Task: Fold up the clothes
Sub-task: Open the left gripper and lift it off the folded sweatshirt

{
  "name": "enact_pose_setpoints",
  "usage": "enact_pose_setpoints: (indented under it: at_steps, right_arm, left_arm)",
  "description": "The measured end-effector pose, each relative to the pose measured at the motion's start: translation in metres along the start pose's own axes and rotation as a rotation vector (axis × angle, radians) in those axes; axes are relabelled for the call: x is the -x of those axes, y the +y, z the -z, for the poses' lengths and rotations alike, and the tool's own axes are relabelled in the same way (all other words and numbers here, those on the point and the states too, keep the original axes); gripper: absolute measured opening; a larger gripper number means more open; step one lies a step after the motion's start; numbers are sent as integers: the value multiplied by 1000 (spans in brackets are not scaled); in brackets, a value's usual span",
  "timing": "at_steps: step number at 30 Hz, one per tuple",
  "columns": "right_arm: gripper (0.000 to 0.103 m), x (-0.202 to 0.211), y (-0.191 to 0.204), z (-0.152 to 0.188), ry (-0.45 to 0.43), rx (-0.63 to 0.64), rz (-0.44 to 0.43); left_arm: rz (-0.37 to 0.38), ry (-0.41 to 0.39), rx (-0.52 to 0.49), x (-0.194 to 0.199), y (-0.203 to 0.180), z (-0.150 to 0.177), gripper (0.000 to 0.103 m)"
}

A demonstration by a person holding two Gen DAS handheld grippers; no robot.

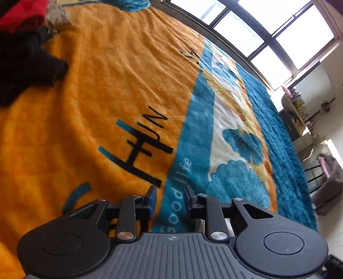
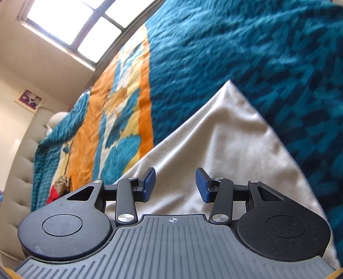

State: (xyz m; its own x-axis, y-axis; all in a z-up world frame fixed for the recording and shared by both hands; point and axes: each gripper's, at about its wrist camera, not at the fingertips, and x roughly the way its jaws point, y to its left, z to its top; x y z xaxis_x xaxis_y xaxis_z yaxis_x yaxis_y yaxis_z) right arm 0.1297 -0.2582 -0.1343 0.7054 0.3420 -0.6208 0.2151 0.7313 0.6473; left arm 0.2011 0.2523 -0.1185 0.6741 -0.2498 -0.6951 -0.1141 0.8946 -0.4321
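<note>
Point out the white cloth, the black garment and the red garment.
white cloth [image 2: 231, 137], right wrist view, on its flat middle.
black garment [image 1: 23, 64], left wrist view, on its bunched centre.
red garment [image 1: 21, 15], left wrist view, on its folded top.

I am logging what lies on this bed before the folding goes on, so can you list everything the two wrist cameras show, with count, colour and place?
blanket: one, orange with teal and cream bands and black lettering, covering the bed
cream garment: one, off-white, lying flat on the teal part of the blanket, under the right gripper
black garment: one, black, bunched at the left edge of the left wrist view
red garment: one, red, beyond the black one
window: one, dark frame, bright panes, behind the bed
headboard: one, beige, tufted
wall picture: one, pinkish
left gripper: black, blue pads, apart, nothing between them
right gripper: black, blue pads, apart, over the cream garment
</note>
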Motion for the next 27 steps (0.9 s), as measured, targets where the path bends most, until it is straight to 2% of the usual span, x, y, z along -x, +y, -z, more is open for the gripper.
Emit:
enact_pose_setpoints:
  at_steps: [2, 3, 4, 5, 6, 8, 9, 11, 13, 15, 18, 20, 21, 23, 24, 27]
  right_arm:
    - [47, 15, -8, -10, -90, -14, 52]
    - [39, 20, -13, -15, -136, -29, 87]
    - [20, 22, -18, -20, -166, -40, 116]
    - [13, 23, -23, -26, -197, -52, 144]
    - [11, 23, -27, -32, -224, -63, 169]
    - [11, 13, -32, -43, -214, -67, 152]
    - [12, 7, -33, -48, -203, -67, 144]
    - [14, -8, -30, -55, -180, -40, 170]
    - [29, -17, -30, -60, -181, -32, 204]
    - [30, -25, -33, -67, -166, -41, 201]
    - [30, -41, -37, -73, -112, -48, 175]
    - [7, -52, -40, -76, -86, -36, 165]
    - [3, -53, -40, -76, -104, -29, 177]
    - [3, -55, -37, -73, -144, 12, 223]
    - [3, -57, -35, -71, -163, 43, 254]
    - [4, -63, -33, -65, -171, 96, 312]
  left_arm:
    - [-19, -39, -108, 17, -22, 2, 23]
    - [-6, -53, -156, 25, -33, 7, 23]
    - [12, -52, -189, 29, -43, 11, 23]
    - [45, -40, -221, 27, -56, 15, 22]
    - [67, -17, -251, 20, -66, 21, 22]
    - [101, 32, -309, 6, -83, 35, 23]
    - [88, 42, -330, -2, -88, 40, 21]
    - [-3, 37, -332, -23, -91, 45, 14]
    - [-39, 12, -276, -28, -85, 43, 12]
    - [-63, -12, -231, -31, -78, 42, 7]
    - [-141, -37, -243, -36, -76, 41, 3]
    - [-211, -49, -255, -42, -75, 41, 1]
    - [-261, -52, -269, -46, -75, 41, 0]
    - [-369, -48, -298, -55, -74, 43, 0]
    - [-393, -37, -295, -60, -71, 43, 0]
    - [-397, -33, -280, -56, -67, 42, 0]
